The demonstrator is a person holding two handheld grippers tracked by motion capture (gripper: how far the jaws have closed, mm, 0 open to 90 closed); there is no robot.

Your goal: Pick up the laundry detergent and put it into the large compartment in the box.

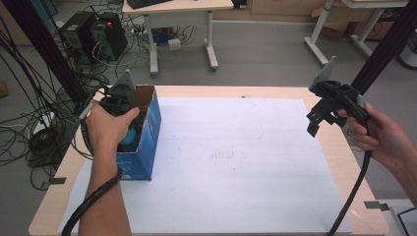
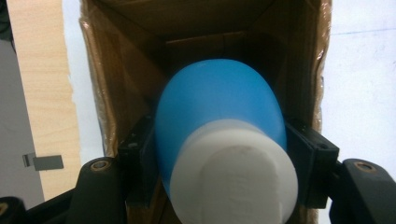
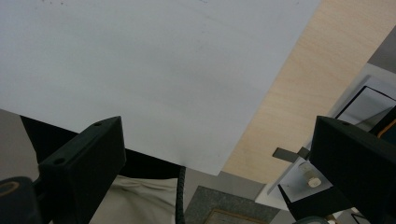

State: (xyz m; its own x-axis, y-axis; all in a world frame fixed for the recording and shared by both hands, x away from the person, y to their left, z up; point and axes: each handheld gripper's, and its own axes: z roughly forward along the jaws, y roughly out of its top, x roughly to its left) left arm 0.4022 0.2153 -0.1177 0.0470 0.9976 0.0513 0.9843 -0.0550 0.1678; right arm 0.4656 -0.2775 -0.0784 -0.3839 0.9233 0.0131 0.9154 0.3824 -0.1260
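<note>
The left claw (image 2: 219, 154) is clenched on a blue bottle (image 2: 219, 107); one black jaw presses on each side of it. The bottle has a smooth, rounded blue body and a thick white cap (image 2: 233, 172). The cap is the part nearest to the claw, and the blue body points away from it, down into a box (image 2: 116, 93). The box is open at the top, brown cardboard on the inside, and its walls stand close around the bottle on all sides. In the high view the box (image 1: 152, 132) is blue on the outside and stands upright under the left claw (image 1: 129, 125), at the left edge of a white sheet (image 1: 231, 167) that covers the wooden table (image 1: 339, 142).

The right claw (image 3: 217, 154) is released; its jaws stand wide apart and nothing is between them. In the high view the right claw (image 1: 319, 120) is held in the air above the right edge of the sheet, well apart from the box.
</note>
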